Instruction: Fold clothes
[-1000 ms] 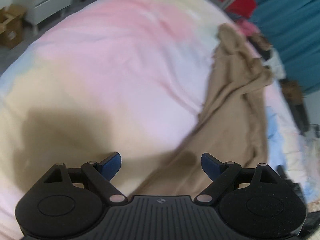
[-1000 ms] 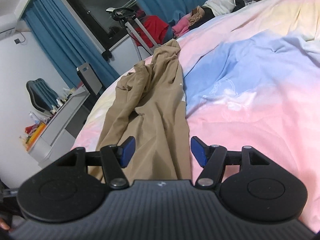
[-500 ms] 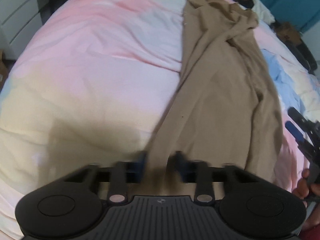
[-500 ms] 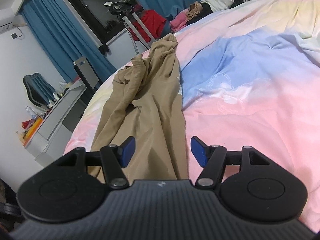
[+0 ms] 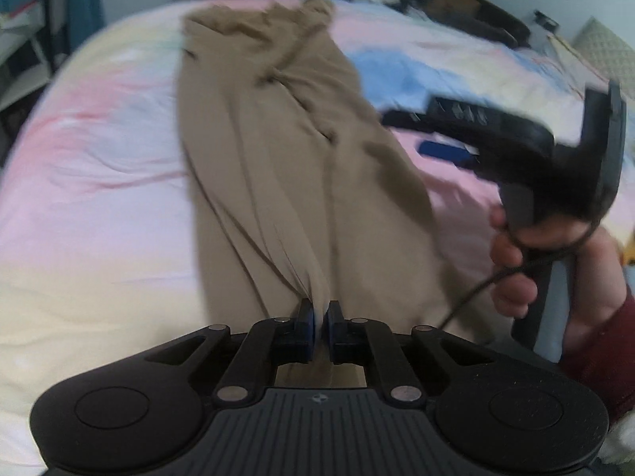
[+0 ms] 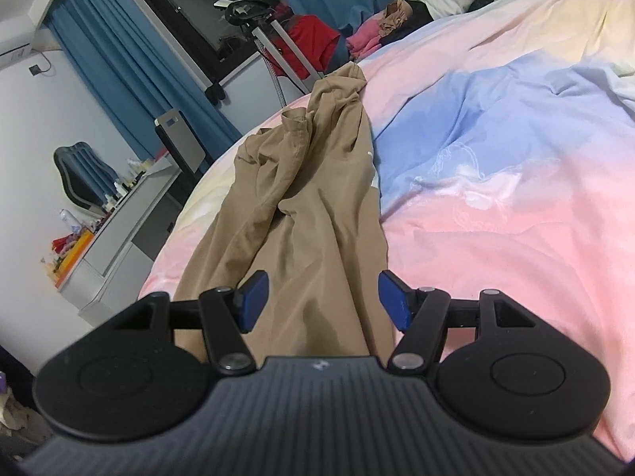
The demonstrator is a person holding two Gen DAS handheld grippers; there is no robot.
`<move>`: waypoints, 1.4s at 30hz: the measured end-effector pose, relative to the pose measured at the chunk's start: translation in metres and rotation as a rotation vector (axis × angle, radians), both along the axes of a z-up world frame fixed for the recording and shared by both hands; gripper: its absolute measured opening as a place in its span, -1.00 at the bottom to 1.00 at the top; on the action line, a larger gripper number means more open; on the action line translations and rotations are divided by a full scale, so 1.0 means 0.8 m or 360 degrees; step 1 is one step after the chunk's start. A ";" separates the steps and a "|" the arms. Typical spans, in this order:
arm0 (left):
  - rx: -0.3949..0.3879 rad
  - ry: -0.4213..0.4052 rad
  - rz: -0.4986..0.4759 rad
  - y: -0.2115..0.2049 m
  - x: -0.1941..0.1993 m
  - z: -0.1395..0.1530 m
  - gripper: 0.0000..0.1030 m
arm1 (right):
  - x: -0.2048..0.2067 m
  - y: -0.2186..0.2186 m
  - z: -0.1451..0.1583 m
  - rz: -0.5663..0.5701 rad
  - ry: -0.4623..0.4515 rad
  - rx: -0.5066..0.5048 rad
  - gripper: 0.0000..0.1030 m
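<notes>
Tan trousers [image 5: 285, 150] lie stretched lengthwise on a bed with a pastel pink, blue and yellow cover [image 5: 91, 166]. My left gripper [image 5: 320, 323] is shut on the near end of the trousers, and the cloth bunches between its blue pads. The trousers also show in the right wrist view [image 6: 309, 214], crumpled at the far end. My right gripper [image 6: 320, 297] is open above the near part of the trousers, with nothing between its pads. In the left wrist view the right gripper [image 5: 448, 150] hovers to the right of the trousers, held by a hand.
A pile of clothes [image 6: 420, 4] lies past the far end of the bed. A grey desk with clutter [image 6: 115, 238], a chair [image 6: 79, 178] and blue curtains [image 6: 131, 79] stand on the left. A metal rack with a red garment [image 6: 301, 43] stands behind the bed.
My left gripper has shut on the near end of the trousers and swung round to face along them. The right gripper stays open and has barely moved.
</notes>
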State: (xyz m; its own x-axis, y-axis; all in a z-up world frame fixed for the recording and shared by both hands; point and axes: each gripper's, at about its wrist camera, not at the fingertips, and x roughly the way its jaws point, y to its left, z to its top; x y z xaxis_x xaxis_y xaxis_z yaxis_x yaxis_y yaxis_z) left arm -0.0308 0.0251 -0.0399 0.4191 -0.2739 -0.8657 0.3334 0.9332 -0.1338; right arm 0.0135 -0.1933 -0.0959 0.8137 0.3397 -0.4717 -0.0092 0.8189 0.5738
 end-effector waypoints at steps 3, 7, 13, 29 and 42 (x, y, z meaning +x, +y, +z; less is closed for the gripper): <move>-0.0067 0.0155 -0.0049 -0.007 -0.001 -0.032 -0.66 | -0.001 -0.002 0.000 -0.0003 0.0015 0.0006 0.25; -0.0198 0.0164 -0.0125 0.002 -0.006 -0.035 -0.21 | -0.001 -0.004 -0.001 0.0033 0.0057 0.0050 0.25; -0.0464 0.0020 0.0057 0.055 -0.016 -0.001 0.52 | -0.011 -0.003 0.013 0.0089 0.0124 -0.0077 0.25; -0.0330 0.0203 0.0573 0.108 0.015 -0.030 0.79 | -0.057 -0.003 -0.025 0.0126 0.0573 -0.0099 0.26; -0.0239 0.0271 0.0303 0.081 -0.006 -0.039 0.19 | -0.107 0.040 -0.019 0.0393 0.0691 -0.0196 0.27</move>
State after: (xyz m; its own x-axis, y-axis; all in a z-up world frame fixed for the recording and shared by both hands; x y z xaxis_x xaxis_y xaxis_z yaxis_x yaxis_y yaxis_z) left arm -0.0353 0.0897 -0.0712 0.3277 -0.3347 -0.8835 0.1150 0.9423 -0.3144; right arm -0.0718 -0.1612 -0.1114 0.4364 0.4179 -0.7968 0.0066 0.8841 0.4673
